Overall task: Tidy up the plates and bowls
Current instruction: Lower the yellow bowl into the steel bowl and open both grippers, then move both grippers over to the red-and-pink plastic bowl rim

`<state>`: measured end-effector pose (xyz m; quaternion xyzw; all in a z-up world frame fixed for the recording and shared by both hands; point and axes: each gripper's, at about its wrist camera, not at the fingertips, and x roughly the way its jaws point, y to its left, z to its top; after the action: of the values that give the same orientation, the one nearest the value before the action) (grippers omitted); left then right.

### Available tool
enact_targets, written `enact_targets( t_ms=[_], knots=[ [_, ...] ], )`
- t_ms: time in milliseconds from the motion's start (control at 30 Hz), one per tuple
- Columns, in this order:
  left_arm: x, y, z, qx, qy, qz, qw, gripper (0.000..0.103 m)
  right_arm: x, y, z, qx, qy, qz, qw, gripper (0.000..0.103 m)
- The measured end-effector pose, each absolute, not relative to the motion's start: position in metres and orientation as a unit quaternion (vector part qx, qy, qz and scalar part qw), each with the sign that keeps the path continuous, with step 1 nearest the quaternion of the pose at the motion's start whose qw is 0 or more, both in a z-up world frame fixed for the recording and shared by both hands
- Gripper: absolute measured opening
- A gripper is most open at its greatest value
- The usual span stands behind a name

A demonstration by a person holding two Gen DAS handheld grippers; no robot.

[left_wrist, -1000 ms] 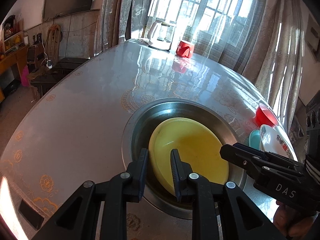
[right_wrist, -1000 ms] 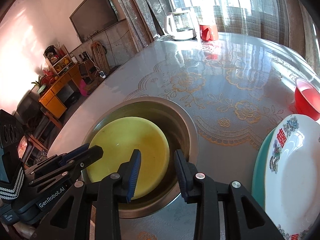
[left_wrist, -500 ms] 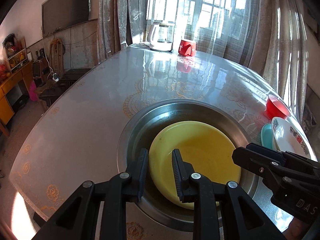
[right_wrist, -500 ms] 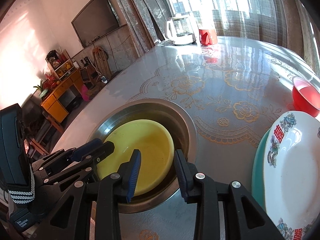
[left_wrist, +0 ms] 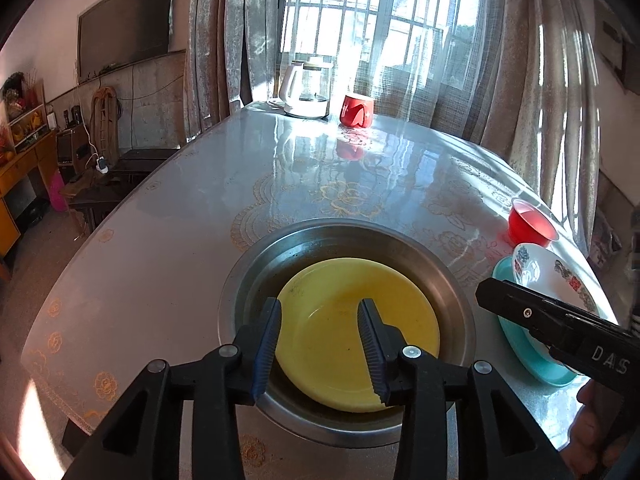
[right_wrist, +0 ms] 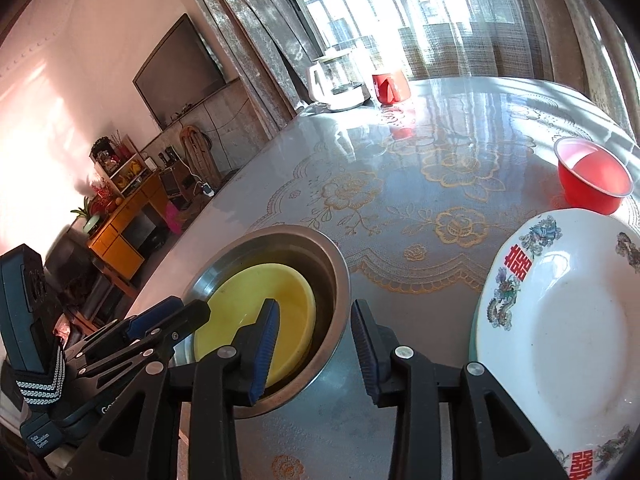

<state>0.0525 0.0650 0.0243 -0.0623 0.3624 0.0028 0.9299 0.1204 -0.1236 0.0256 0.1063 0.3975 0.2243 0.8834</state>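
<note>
A yellow plate lies in a steel basin on the table; both also show in the right wrist view, the plate inside the basin. My left gripper is open and empty above the plate's near side. My right gripper is open and empty above the basin's right rim. A white patterned plate rests on a teal plate at the right. A red bowl stands beyond them.
A white kettle and a red mug stand at the table's far edge by the curtained window. The table's edge curves along the left. A TV and shelves line the left wall.
Both grippers have drawn back and up from the basin. The left jaws have opened wider and let go of the yellow plate's rim. The right gripper has swung right toward the white plate.
</note>
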Motion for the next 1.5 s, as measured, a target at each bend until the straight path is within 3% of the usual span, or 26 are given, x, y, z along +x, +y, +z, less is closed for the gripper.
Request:
enact_targets(
  t_ms=[1100, 1500],
  knots=[
    [0.094, -0.056, 0.032, 0.045, 0.39, -0.105, 0.914, 0.046, 0.121, -0.325, 0.028, 0.252, 0.369, 0.04, 0.894, 0.038],
    [0.14, -0.091, 0.043, 0.014, 0.404, -0.158, 0.901, 0.046, 0.145, -0.375, 0.026, 0.294, 0.364, 0.024, 0.884, 0.038]
  ],
)
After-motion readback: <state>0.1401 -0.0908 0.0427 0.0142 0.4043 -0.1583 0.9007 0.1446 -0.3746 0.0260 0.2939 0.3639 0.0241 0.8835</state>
